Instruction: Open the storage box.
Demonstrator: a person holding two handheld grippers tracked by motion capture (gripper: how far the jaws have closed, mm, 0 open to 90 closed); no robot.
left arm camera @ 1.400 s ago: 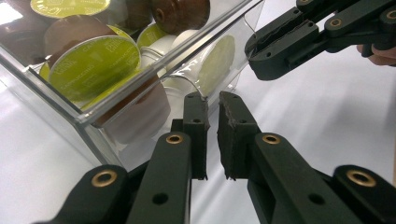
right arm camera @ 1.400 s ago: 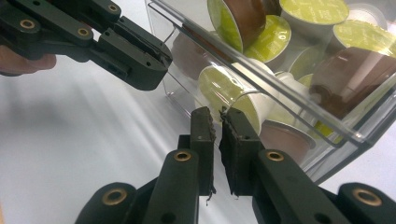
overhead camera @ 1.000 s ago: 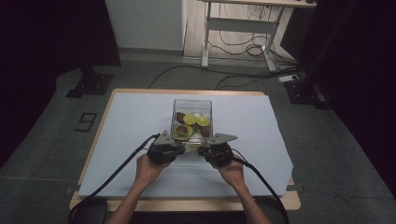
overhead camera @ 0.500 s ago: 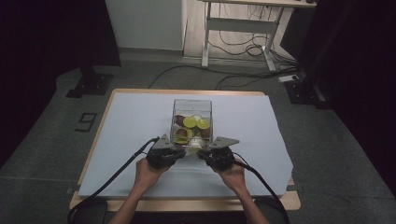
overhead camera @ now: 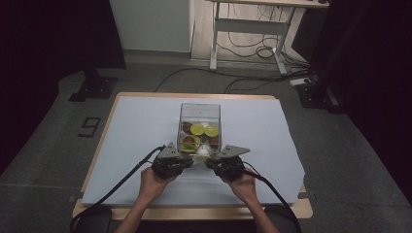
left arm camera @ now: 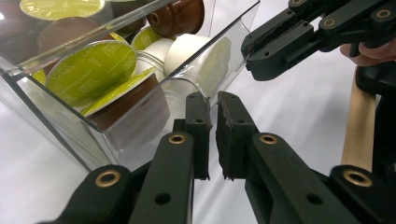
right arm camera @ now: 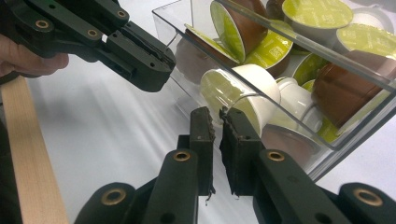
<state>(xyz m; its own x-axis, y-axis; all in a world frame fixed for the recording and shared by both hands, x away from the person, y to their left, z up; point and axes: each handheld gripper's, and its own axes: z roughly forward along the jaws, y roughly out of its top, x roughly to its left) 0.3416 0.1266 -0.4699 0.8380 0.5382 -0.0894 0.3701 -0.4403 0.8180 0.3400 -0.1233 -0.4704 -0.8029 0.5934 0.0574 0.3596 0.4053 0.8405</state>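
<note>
— What do the claws look like?
— The left claw (overhead camera: 187, 160) and right claw (overhead camera: 212, 161) are matte black with brass-coloured rivets, worn pads, grey three-cornered top plates and trailing black cables; forearms bare.

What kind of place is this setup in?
Probably a lab or recording room, not a home: a padded table alone on grey floor, loose cables under a desk behind, and dark stands at the sides.

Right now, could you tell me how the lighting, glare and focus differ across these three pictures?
High view: dim, with dark surroundings and the clear box small but sharp. Left gripper view: bright, with glare on the box wall and soft nearby arms. Right gripper view: bright, with streaks of light on the white cloth.
</note>
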